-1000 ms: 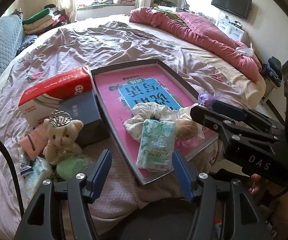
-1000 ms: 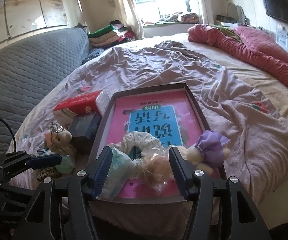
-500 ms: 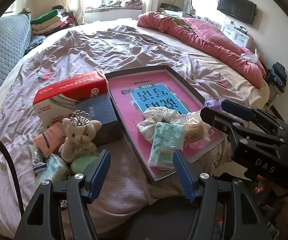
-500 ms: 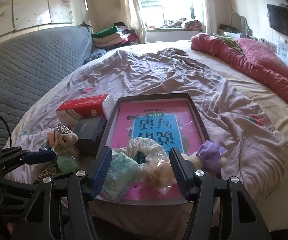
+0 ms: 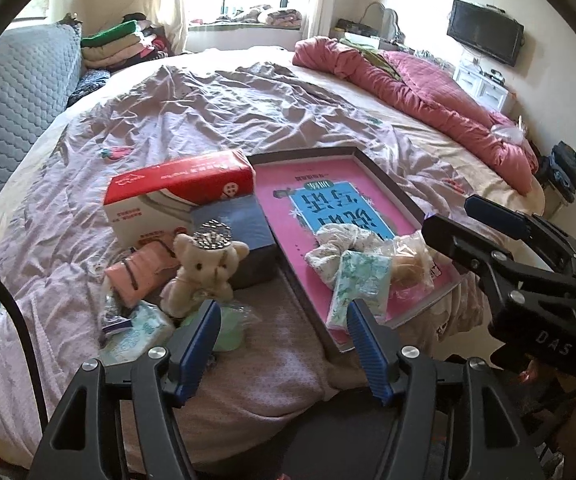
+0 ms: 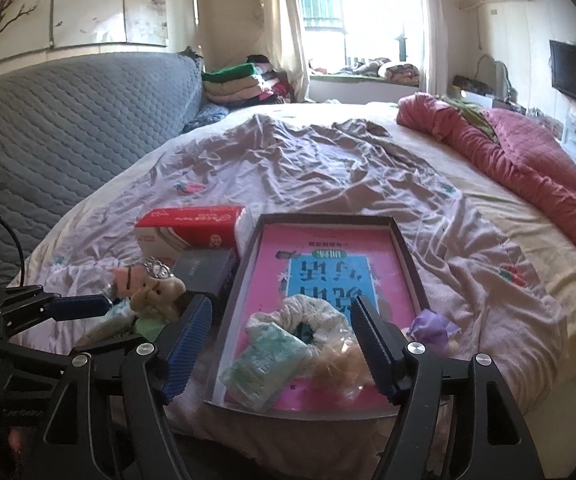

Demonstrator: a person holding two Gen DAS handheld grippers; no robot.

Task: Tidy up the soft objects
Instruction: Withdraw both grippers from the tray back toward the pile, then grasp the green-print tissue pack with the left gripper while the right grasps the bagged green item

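Both backed off the tray (image 6: 404, 240) — right gripper (image 6: 282, 338) opening, empty.

On the bed (image 5: 216, 104) the tray (image 5: 392, 184) holds a scrunchie (image 5: 340, 240), a tissue pack (image 5: 362, 284) and a bagged toy (image 5: 408, 258) at its near end, with a tissue box (image 5: 180, 192) and teddy bear (image 5: 204, 268) to its left, and perhaps another toy (image 6: 432, 326) against its right rim.

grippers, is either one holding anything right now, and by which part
Nothing is held. The left tool is open and empty; the right tool has its jaws opening, above the tissue pack in the tray without touching it.
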